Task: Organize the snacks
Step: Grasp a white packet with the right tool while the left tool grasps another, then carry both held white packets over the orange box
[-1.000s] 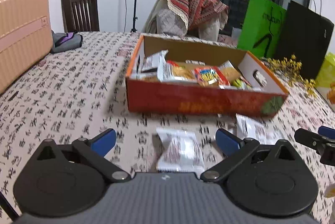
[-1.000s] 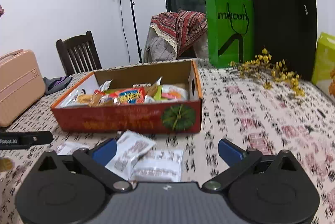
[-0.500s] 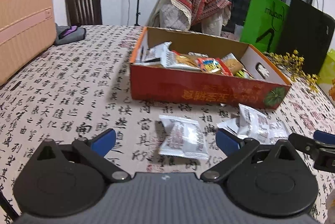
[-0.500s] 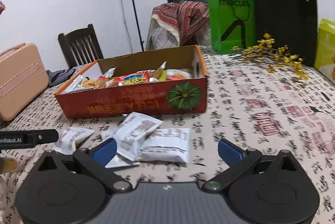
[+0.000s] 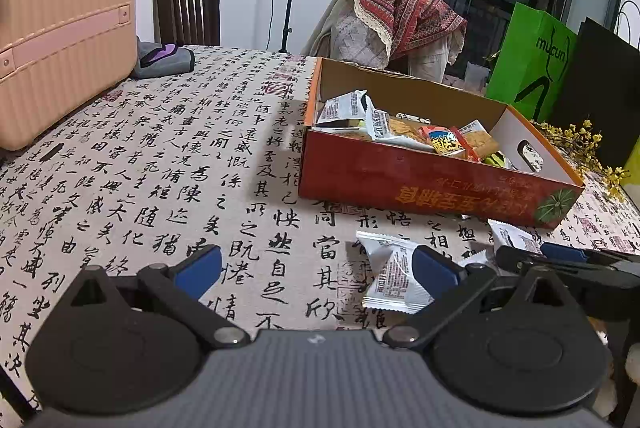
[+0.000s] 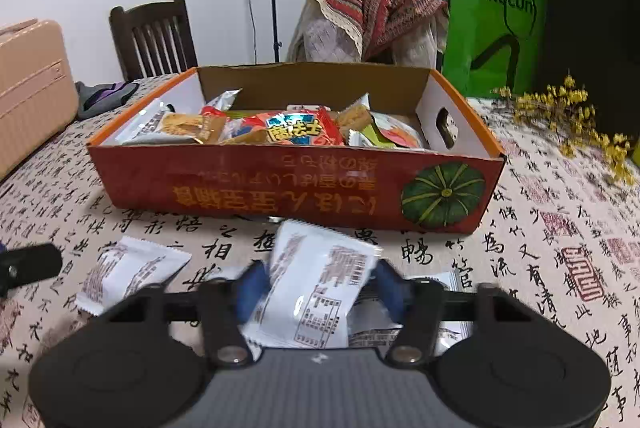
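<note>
An open red cardboard box (image 5: 420, 184) (image 6: 240, 184) holds several snack packets. My right gripper (image 6: 320, 288) is shut on a white snack packet (image 6: 316, 284), just in front of the box. A second white packet (image 6: 128, 272) lies on the tablecloth to its left, and another (image 6: 456, 324) lies partly hidden under my right gripper. My left gripper (image 5: 316, 268) is open and empty above the tablecloth; a white packet (image 5: 394, 274) lies beside its right finger. My right gripper also shows at the right edge of the left wrist view (image 5: 560, 260).
A pink suitcase (image 5: 60, 40) stands at the table's left. A grey pouch (image 5: 164, 60) lies beside it. Yellow dried flowers (image 6: 572, 120), a green bag (image 6: 496, 28) and a black bag (image 6: 592, 40) are at the right back. Chairs stand behind the table.
My right gripper has moved down and forward and closed on a white packet. My left gripper has drifted left and back, still open; the packet once between its fingers now lies by its right finger.
</note>
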Tool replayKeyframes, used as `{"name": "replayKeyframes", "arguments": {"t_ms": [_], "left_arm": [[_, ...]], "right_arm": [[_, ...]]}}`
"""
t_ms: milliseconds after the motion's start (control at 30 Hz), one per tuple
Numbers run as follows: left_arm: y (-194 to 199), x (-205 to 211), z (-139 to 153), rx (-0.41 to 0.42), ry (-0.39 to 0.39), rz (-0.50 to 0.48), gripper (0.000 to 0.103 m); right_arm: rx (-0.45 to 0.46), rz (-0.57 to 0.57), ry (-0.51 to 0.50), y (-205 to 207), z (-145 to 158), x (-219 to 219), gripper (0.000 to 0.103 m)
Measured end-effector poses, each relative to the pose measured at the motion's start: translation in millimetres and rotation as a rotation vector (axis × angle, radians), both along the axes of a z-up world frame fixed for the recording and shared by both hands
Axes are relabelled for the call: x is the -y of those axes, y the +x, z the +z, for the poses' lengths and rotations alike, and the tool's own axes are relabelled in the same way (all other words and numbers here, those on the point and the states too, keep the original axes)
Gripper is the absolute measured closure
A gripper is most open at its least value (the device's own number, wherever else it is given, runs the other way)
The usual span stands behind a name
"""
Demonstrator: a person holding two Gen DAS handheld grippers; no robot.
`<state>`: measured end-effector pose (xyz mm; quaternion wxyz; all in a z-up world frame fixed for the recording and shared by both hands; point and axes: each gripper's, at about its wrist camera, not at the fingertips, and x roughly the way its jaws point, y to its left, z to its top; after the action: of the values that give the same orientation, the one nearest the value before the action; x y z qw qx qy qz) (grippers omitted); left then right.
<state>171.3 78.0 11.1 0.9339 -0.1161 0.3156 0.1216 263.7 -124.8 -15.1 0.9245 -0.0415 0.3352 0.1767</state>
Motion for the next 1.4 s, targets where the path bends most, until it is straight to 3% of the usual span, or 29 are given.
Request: {"name": "replayKeyframes", "arguments": {"t_ms": [100, 433, 633, 667, 733, 767, 1100, 1400], "left_arm": [[2.1, 1.5, -1.4, -0.002, -0.004, -0.007, 0.000], [20.2, 36.8, -11.0, -0.031, 0.028, -0.069, 0.000], [37.5, 63.8, -21.5, -0.062, 0.124, -0.065, 0.002], [40.1, 66.5, -23.8, -0.072, 0.133, -0.065, 0.005], [43.1, 70.2, -28.7, -0.089, 0.144, -0.069, 0.036], [44.6, 70.4, -31.0, -0.102, 0.134, -0.076, 0.045], [28.4, 63.7, -24.1, -0.039, 0.125, -0.084, 0.045], [7.4, 62.8, 10.4, 0.079, 0.117, -0.097, 0.045]], "right_arm": [[0.043, -0.003, 0.012, -9.4, 5.4, 7.4, 0.059], [0.133, -0.051, 0.112, -32.1, 27.3, 60.4, 0.059], [0.145, -0.068, 0.137, -39.4, 26.7, 75.9, 0.059], [0.146, -0.067, 0.140, -40.6, 26.4, 77.5, 0.059], [0.145, -0.059, 0.144, -42.8, 24.9, 78.1, 0.059], [0.144, -0.056, 0.146, -43.8, 24.5, 78.1, 0.059], [0.156, -0.031, 0.157, -51.0, 24.6, 76.7, 0.059], [0.182, -0.024, 0.177, -53.6, 33.3, 77.0, 0.059]]}}
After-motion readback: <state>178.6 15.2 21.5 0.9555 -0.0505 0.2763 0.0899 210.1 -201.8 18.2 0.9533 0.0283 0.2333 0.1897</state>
